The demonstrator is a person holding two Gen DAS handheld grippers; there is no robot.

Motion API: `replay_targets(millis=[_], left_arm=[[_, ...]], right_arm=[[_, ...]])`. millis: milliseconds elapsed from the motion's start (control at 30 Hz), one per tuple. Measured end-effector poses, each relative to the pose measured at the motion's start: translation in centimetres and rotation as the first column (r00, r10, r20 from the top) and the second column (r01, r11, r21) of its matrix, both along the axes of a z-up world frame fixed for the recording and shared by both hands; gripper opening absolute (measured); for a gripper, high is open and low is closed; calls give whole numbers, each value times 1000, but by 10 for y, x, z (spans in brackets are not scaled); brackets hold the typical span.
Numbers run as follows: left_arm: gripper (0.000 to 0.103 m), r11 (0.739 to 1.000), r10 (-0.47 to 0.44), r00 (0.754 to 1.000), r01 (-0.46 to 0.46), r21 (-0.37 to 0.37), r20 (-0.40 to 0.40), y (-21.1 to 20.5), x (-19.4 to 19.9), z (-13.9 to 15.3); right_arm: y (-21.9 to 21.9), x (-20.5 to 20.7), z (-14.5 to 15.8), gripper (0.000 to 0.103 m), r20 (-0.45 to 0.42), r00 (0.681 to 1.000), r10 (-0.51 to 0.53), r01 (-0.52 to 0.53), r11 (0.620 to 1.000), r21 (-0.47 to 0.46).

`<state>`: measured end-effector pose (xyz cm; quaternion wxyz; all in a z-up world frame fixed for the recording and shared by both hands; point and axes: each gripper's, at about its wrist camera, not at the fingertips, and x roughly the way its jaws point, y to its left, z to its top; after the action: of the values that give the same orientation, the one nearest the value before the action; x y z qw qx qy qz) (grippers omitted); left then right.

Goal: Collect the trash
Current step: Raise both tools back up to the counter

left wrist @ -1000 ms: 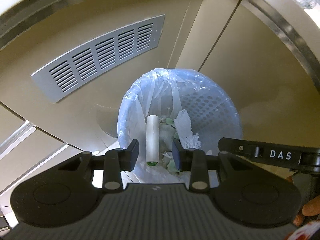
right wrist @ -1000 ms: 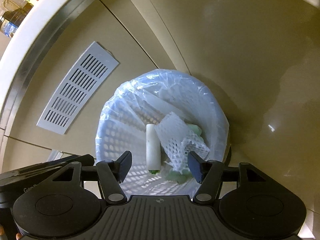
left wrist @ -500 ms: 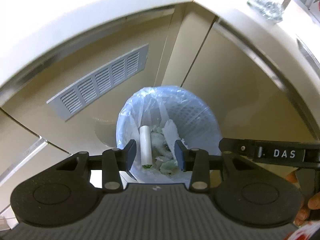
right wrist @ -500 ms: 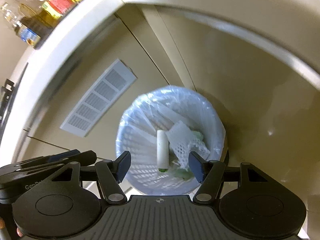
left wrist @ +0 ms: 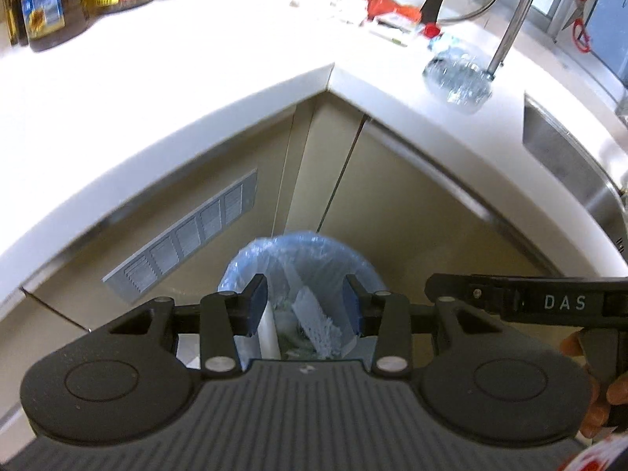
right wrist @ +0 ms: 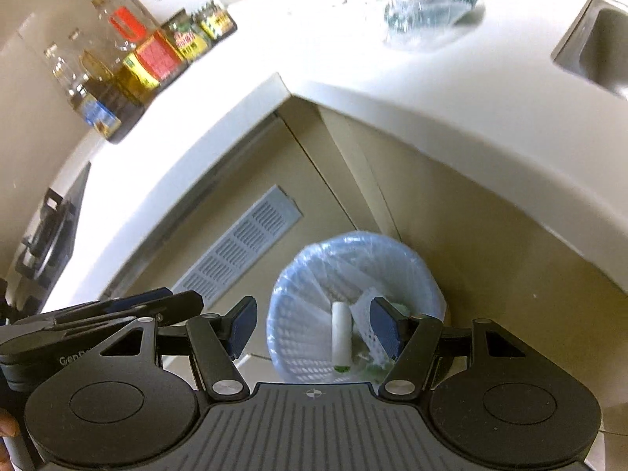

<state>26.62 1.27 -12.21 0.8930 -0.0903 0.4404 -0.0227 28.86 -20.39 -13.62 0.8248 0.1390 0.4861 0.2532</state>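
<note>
The worktop looks like smooth white stone or composite with a soft sheen. Beneath it, the beige cabinet doors are slightly glossy, and the slotted vent grille reads as matt grey metal or plastic; I cannot tell which. The waste basket is perforated white plastic, lined with a thin, crinkled, translucent bluish plastic bag. Inside lie a smooth white tube and a piece of white foam netting. A crushed clear plastic bottle glints beside the brushed steel sink. Both grippers are matt black plastic with ribbed bodies.
</note>
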Motion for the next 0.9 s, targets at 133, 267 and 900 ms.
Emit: replay_targets(millis=[133, 267, 900], left_arm=[[39, 1000, -1, 999, 1, -5, 40, 2, 2, 16], [39, 1000, -12, 997, 12, 2, 79, 2, 9, 30], [40, 999, 4, 983, -10, 32, 182, -23, 68, 67]], right_arm=[[-6, -3, 16, 64, 34, 999, -26, 26, 1000, 9], [-12, -2, 33, 64, 86, 995, -54, 53, 999, 9], [-83, 82, 72, 64, 212, 954, -213, 198, 976, 93]])
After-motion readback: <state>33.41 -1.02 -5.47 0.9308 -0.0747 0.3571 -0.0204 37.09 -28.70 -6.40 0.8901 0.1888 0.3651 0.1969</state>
